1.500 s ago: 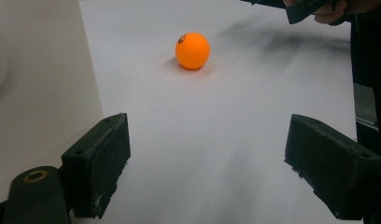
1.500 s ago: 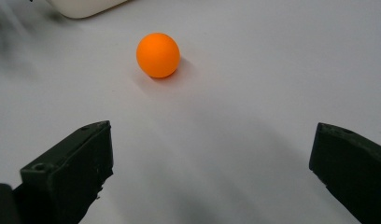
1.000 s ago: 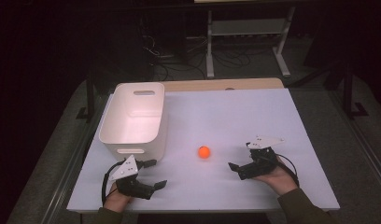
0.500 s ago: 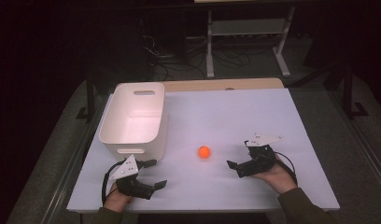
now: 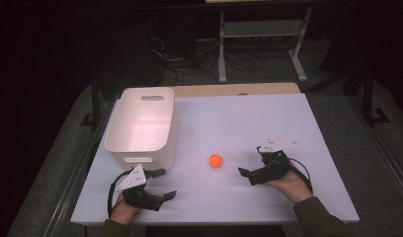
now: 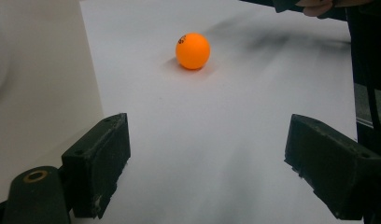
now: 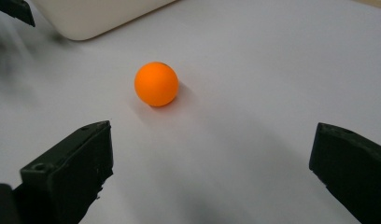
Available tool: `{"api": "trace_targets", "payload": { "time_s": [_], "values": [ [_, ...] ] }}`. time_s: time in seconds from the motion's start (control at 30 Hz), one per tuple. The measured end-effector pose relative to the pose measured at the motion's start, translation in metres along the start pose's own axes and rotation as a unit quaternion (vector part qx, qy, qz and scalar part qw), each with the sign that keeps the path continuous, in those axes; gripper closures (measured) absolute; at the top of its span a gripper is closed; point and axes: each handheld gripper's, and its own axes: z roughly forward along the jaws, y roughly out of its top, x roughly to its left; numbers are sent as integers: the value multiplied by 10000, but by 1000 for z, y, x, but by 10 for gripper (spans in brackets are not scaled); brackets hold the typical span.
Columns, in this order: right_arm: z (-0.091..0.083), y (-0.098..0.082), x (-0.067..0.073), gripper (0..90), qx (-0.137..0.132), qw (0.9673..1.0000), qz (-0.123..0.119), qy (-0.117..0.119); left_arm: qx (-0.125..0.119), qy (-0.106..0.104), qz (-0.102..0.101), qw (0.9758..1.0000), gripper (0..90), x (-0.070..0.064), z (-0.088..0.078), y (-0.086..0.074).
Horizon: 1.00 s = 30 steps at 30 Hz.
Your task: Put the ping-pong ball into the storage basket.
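A small, smooth orange ball (image 5: 216, 161) is sitting on the white tabletop (image 5: 249, 123), near the middle of its near half, just right of the near right corner of a white rectangular plastic tub (image 5: 142, 126) with a slotted handle. The tub is standing upright at the left of the table, its inside bare.

The person's right hand (image 5: 288, 180) is holding the right gripper (image 5: 249, 175) low over the table to the right of the ball, its black jaws spread wide and gripping nothing. In the right gripper view the ball (image 7: 156, 84) is lying ahead of the released jaws, nearer the left one, not touching either, with the tub's base (image 7: 100, 14) beyond it.

The left hand (image 5: 123, 210) is holding the left gripper (image 5: 165, 185) at the near left of the table, just in front of the tub, jaws likewise parted and empty. In the left gripper view the ball (image 6: 193, 51) is lying well ahead of the jaws, dark print showing on its upper left, the tub's wall (image 6: 39, 79) rising at the left.
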Motion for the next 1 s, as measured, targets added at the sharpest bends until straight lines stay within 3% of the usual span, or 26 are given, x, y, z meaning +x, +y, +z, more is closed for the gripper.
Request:
{"api": "trace_targets", "payload": {
  "time_s": [1.0],
  "values": [
    [12, 17, 0, 0, -56, 9999, -78, 89, -17, -1, -7, 10000, 140, 0, 0, 0]
  ]
}}
